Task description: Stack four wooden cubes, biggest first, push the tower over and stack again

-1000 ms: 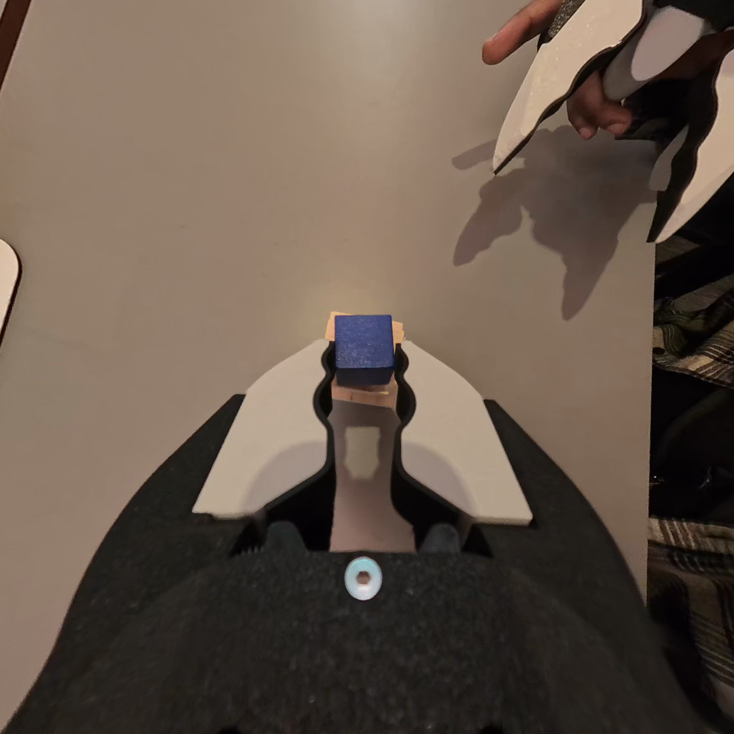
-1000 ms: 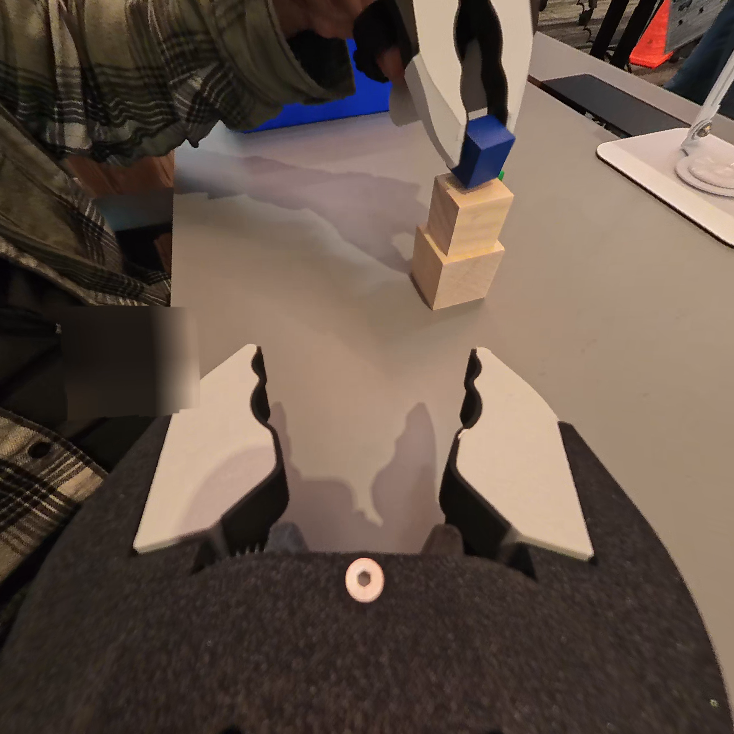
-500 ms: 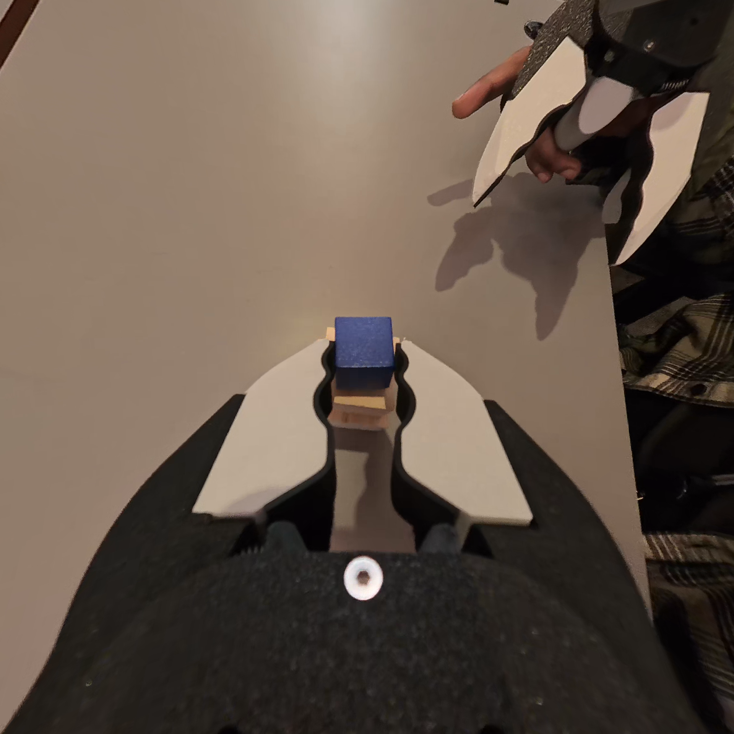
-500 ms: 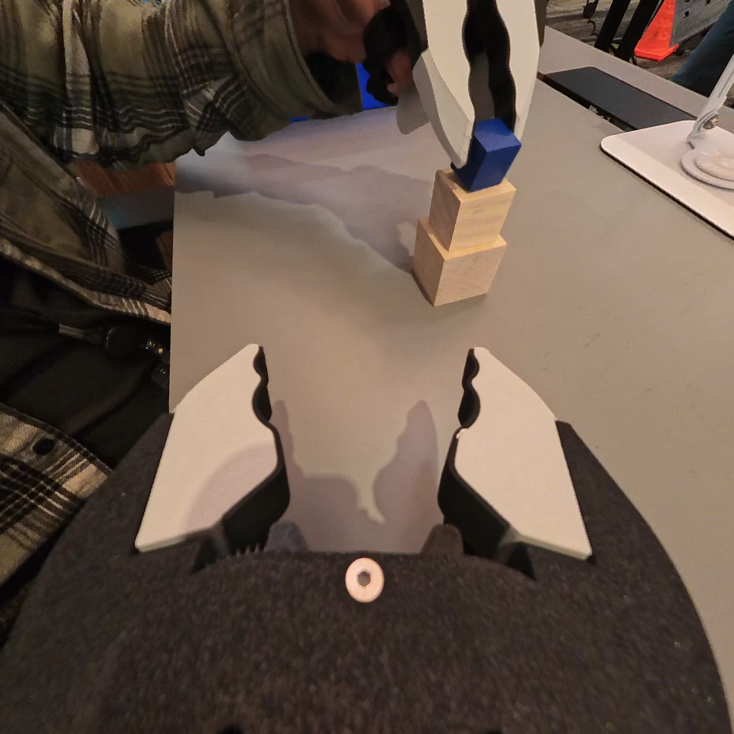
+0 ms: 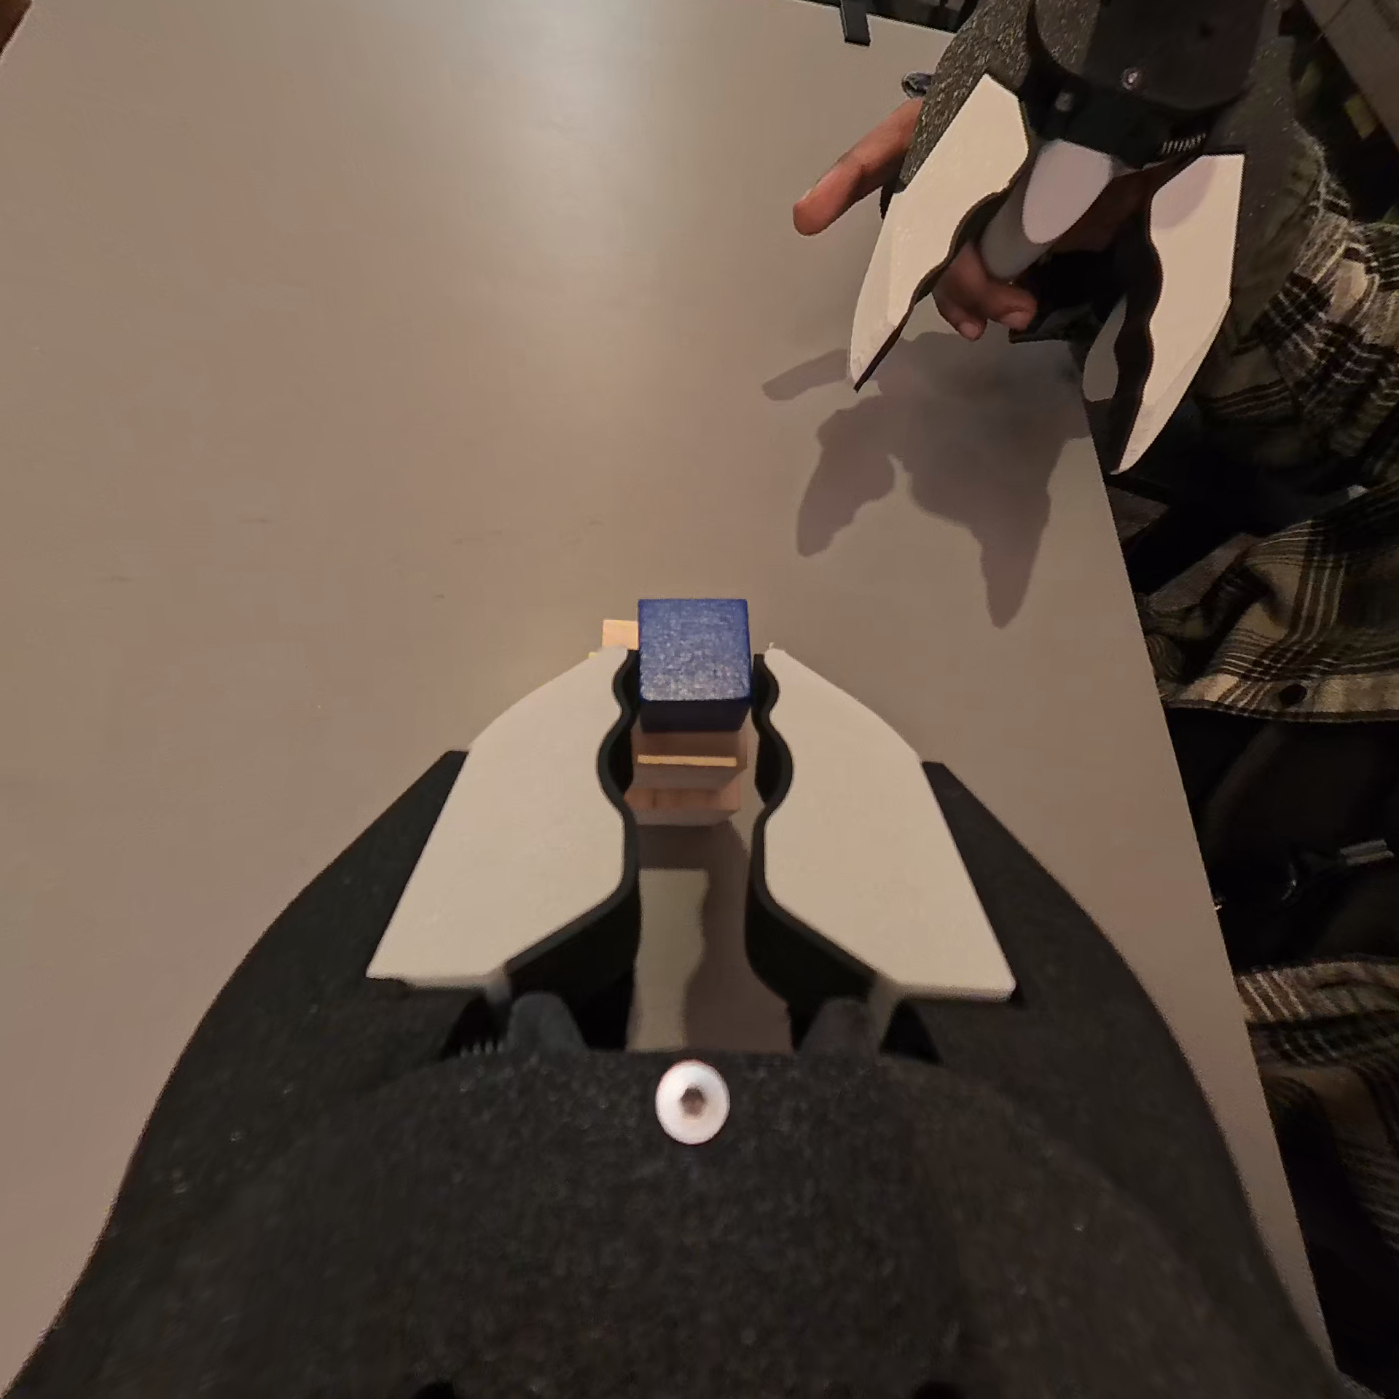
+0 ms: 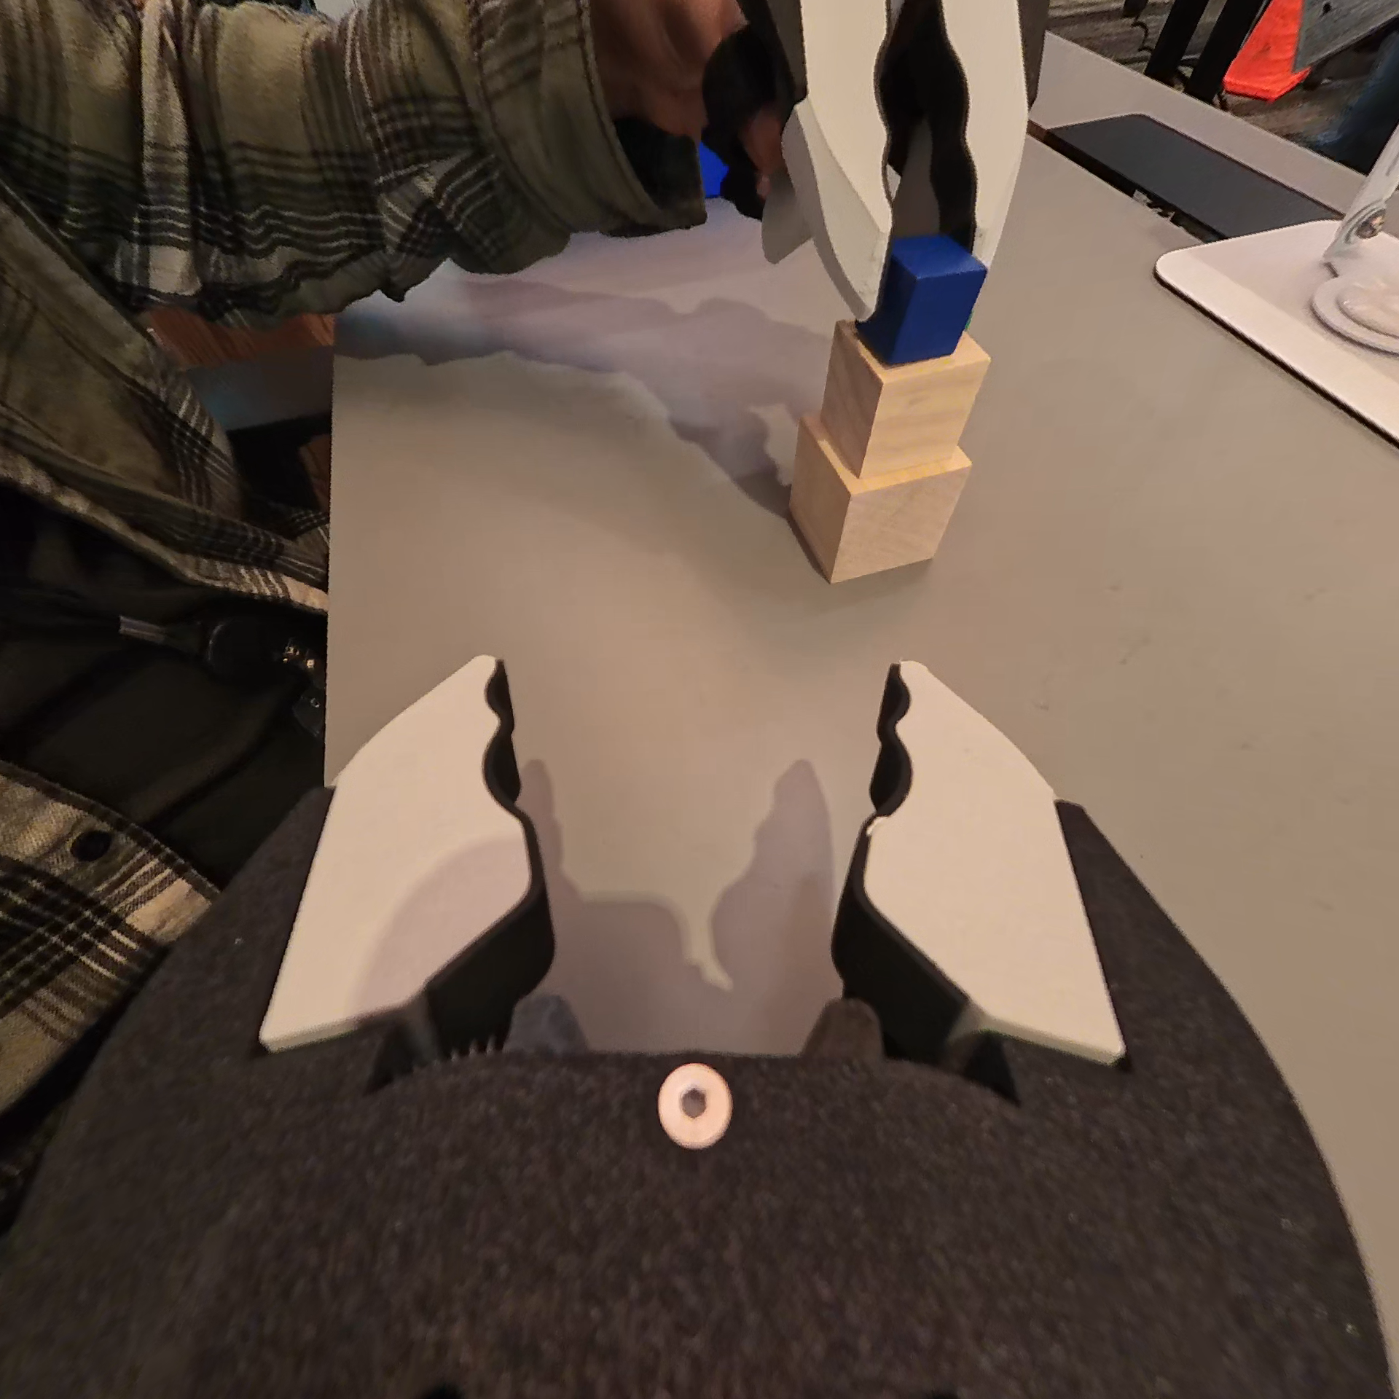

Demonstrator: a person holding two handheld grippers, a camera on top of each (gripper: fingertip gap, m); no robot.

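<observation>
A stack stands on the grey table [image 6: 606, 530]: a large natural wood cube [image 6: 882, 507] at the bottom, a medium natural cube [image 6: 905, 405] on it, and a blue cube [image 6: 927, 303] on top, slightly tilted. My left gripper [image 5: 693, 651] comes down from above and is shut on the blue cube [image 5: 693, 662], which touches the medium cube's top. A sliver of something green [image 6: 967, 324] shows behind the blue cube. My right gripper [image 6: 696, 670] is open and empty, low over the table short of the stack. It also shows in the left wrist view [image 5: 999, 363].
A person's plaid sleeve [image 6: 303, 151] reaches in from the left. The table's left edge [image 6: 329, 606] runs beside my right gripper. A white base plate [image 6: 1272, 303] and a flat black object [image 6: 1181, 174] lie at the far right. An orange cone [image 6: 1272, 60] stands beyond the table. The tips of one gripper are about 15 cm away from the tips of the other. The left tips stand about 35 cm off the white base plate [image 6: 1272, 303].
The blue cube has settled flatter onto the medium cube in my left gripper. In the left wrist view my right gripper has drifted left and down.
</observation>
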